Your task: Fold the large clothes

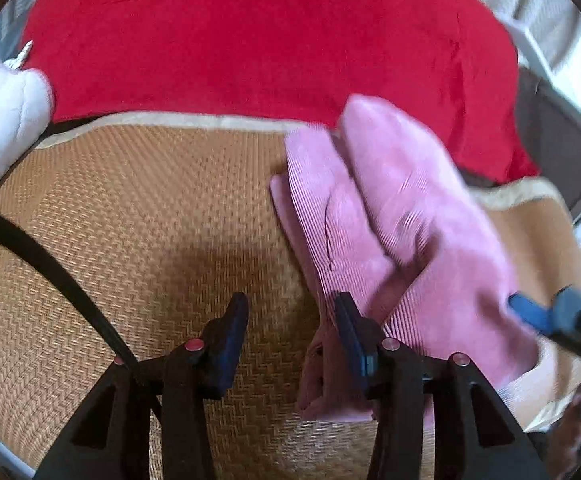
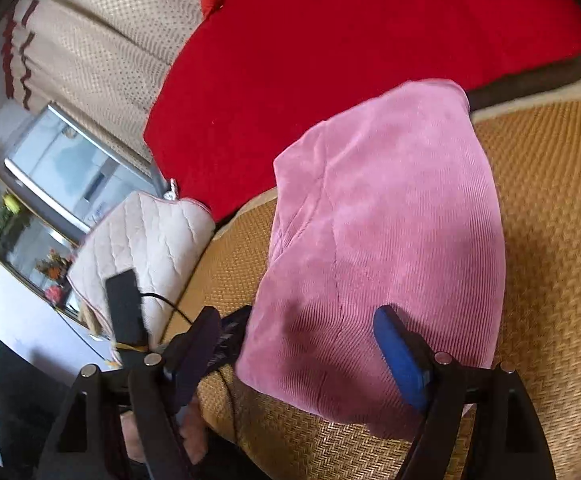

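At the far left a white quilted cushion (image 1: 4, 120) lies at the edge of the woven straw mat (image 1: 130, 216), whose wide bare herringbone surface gives free room under the left gripper (image 1: 290, 312), its blue-padded jaws standing apart with nothing pressed between them, the right jaw just beside the garment's border. Further right, the folded pink corduroy garment (image 2: 390, 248), soft and finely ribbed, lies on the mat with its far end over the plush red blanket (image 2: 350, 40). The right gripper (image 2: 314, 332) stands with jaws wide apart above the garment's near edge, not pressing it.
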The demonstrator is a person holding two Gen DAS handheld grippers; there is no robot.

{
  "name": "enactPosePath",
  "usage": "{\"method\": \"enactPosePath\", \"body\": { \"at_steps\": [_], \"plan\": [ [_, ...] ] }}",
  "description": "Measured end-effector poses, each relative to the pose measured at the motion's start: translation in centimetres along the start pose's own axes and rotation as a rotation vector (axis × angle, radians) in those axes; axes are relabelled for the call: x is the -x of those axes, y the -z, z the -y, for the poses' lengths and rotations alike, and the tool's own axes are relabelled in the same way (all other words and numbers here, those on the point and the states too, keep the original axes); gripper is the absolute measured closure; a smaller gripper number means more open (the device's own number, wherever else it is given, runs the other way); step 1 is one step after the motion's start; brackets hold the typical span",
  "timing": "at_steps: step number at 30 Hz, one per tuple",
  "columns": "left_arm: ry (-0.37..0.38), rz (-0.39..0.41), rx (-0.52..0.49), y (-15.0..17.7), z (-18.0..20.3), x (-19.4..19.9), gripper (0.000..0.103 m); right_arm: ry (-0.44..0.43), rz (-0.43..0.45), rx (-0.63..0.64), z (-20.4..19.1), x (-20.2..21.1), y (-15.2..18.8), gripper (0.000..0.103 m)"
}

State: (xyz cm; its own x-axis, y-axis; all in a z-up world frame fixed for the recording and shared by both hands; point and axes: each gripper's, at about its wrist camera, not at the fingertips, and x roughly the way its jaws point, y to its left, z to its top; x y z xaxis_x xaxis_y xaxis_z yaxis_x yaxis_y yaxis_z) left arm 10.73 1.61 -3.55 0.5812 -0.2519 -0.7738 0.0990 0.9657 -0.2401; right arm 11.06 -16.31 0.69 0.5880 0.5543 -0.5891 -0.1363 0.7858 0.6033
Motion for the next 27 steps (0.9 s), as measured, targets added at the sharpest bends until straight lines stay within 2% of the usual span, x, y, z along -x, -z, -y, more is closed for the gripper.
{"method": "enactPosePath", "body": {
  "at_steps": [1, 4, 6, 7, 9, 11, 14, 22, 27],
  "plan": [
    [0.026, 0.027, 0.025, -0.2, -0.3, 1.1, 0.056, -0.001, 0.004, 0.010, -0.2, 0.2, -0.1, 0.020],
    [0.102, 0.042, 0.047, -0.3, -0.2, 2.5, 0.049, -0.010, 0.031, -0.001, -0.5, 0.3, 0.6, 0.020],
    [0.130, 0.042, 0.030, 0.1, 0.4, 2.8, 0.046, -0.011, 0.051, -0.007, 0.1, 1.0, 1.2, 0.020],
    [0.123, 0.037, 0.013, 0.2, 0.4, 2.8, 0.046, -0.008, 0.057, -0.006, -0.4, 0.7, 1.1, 0.020],
    [0.019, -0.015, -0.052, 1.1, 0.9, 1.0, 0.046, 0.000, 0.065, -0.002, -0.5, 1.1, 1.3, 0.020],
    [-0.015, -0.053, -0.055, 1.8, 0.7, -0.2, 0.044, 0.011, 0.062, 0.000, -1.0, 1.0, 1.6, 0.020],
    [-0.046, -0.025, -0.064, 1.8, 0.6, 0.2, 0.043, 0.039, 0.065, 0.023, -1.8, 1.5, 1.9, 0.020],
    [-0.058, -0.017, -0.080, 1.8, 2.3, 0.0, 0.043, 0.051, 0.094, 0.018, -1.4, 3.5, 0.6, 0.018],
    [-0.057, -0.016, -0.092, 1.9, 2.5, 0.1, 0.044, 0.060, 0.076, 0.011, -0.4, 3.4, 1.5, 0.018]
  ]
}}
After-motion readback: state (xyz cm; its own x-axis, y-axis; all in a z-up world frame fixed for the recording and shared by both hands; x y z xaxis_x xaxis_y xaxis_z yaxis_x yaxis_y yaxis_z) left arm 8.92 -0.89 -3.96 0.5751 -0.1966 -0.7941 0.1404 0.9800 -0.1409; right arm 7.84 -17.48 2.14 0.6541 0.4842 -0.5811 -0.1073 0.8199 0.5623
